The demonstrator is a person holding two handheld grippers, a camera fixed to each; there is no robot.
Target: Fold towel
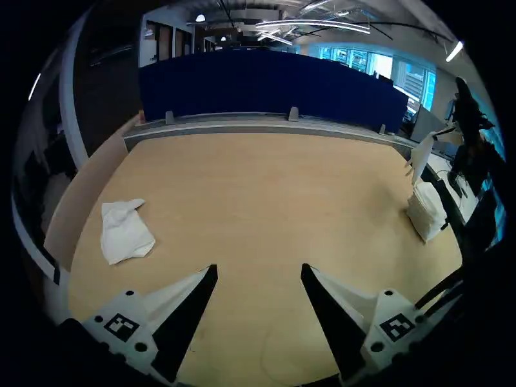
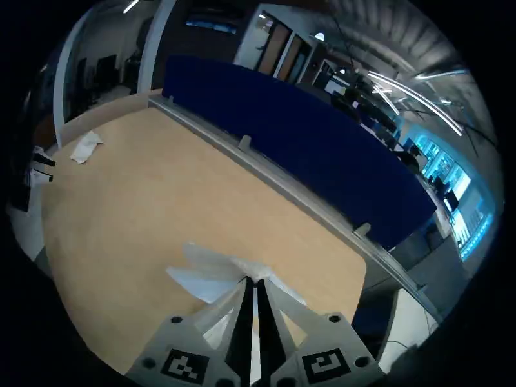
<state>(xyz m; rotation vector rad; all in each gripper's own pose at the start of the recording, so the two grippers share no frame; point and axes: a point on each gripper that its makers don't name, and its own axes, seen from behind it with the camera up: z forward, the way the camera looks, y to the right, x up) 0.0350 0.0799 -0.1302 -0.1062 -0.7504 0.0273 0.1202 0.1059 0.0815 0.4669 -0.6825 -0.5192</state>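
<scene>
While aloft, towel [image 2: 216, 269] in right gripper [image 2: 256, 282]

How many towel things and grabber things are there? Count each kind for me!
Crumpled white cloth towel lying loose: 1
White towel pinched by the right gripper: 1
Pile of folded white towels: 1
Grippers, counting the open left gripper: 2
Total: 5

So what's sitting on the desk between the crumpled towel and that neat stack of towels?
Nothing. In the left gripper view, the crumpled towel and the stack of towels are parted by bare wooden tabletop.
</scene>
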